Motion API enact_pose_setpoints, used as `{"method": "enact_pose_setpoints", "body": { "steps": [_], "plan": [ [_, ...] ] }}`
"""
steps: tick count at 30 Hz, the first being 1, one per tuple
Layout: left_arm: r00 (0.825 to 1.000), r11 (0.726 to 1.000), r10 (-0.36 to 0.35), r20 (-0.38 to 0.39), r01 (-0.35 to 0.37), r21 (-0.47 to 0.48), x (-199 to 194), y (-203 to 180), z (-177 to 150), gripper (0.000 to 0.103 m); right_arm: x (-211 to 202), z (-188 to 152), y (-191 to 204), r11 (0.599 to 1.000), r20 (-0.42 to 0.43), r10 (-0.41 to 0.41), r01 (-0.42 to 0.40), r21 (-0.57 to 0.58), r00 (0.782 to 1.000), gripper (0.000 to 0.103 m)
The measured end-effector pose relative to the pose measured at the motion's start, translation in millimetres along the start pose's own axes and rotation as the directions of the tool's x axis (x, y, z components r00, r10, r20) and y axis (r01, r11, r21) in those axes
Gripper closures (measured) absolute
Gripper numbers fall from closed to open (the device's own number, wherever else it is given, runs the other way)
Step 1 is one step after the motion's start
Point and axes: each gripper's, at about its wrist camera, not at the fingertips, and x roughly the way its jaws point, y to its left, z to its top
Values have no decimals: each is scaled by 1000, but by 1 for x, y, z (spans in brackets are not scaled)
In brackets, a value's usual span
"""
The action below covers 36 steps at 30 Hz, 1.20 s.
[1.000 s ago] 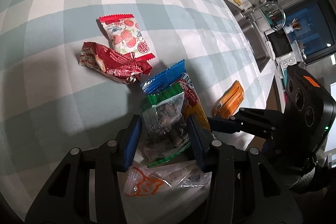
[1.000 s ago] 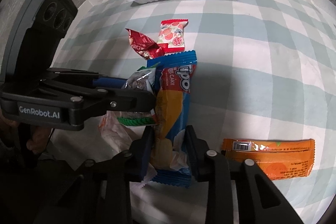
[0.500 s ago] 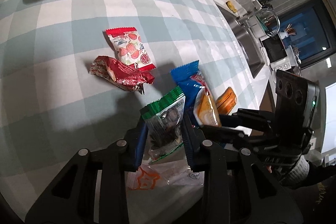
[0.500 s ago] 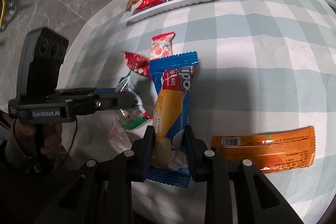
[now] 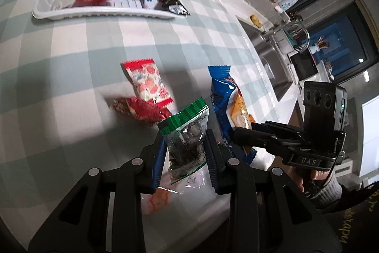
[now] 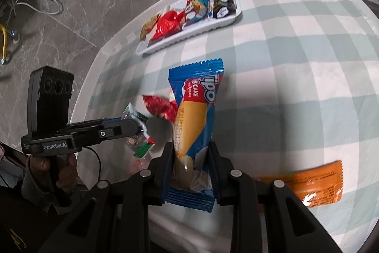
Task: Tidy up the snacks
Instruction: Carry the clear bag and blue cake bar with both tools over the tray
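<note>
My left gripper (image 5: 184,148) is shut on a clear green-edged packet of dark nuts (image 5: 188,134) and holds it above the checked tablecloth. It also shows in the right wrist view (image 6: 138,132). My right gripper (image 6: 190,158) is shut on a blue Tipo cake packet (image 6: 196,110), lifted off the table; the packet also shows in the left wrist view (image 5: 227,106). A white tray (image 5: 106,14) with several snack packets stands at the far side, and shows in the right wrist view too (image 6: 196,32).
On the cloth lie a strawberry-print packet (image 5: 148,82), a crumpled red packet (image 5: 139,110), a clear packet with orange print (image 5: 163,196) under my left gripper, and an orange packet (image 6: 315,184) at the right. A sink (image 5: 267,56) lies beyond the table's right edge.
Both grippers have risen from the table with their packets and tilted towards the tray. The nuts packet and the blue cake packet have come apart from each other.
</note>
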Motion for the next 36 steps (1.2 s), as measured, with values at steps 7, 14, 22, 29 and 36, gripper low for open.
{"method": "enact_pose_setpoints", "body": {
  "steps": [7, 14, 22, 29, 36],
  "plan": [
    [999, 1000, 11, 48, -10, -12, -20, 6, 17, 74, -1, 20, -2, 1000, 27, 11, -12, 15, 1000, 73],
    [995, 999, 37, 93, -34, -38, -40, 20, 35, 74, 1, 42, -4, 999, 41, 21, -22, 24, 999, 73],
    [986, 996, 83, 145, -76, -57, -57, 39, 67, 74, 7, 71, -2, 999, 57, 31, -32, 13, 998, 73],
    [975, 991, 128, 184, -118, -65, -69, 54, 104, 74, 13, 105, -4, 999, 78, 34, -34, -1, 996, 73],
    [963, 987, 161, 215, -150, -65, -76, 68, 141, 74, 20, 145, -5, 999, 101, 28, -26, -24, 994, 73]
  ]
}}
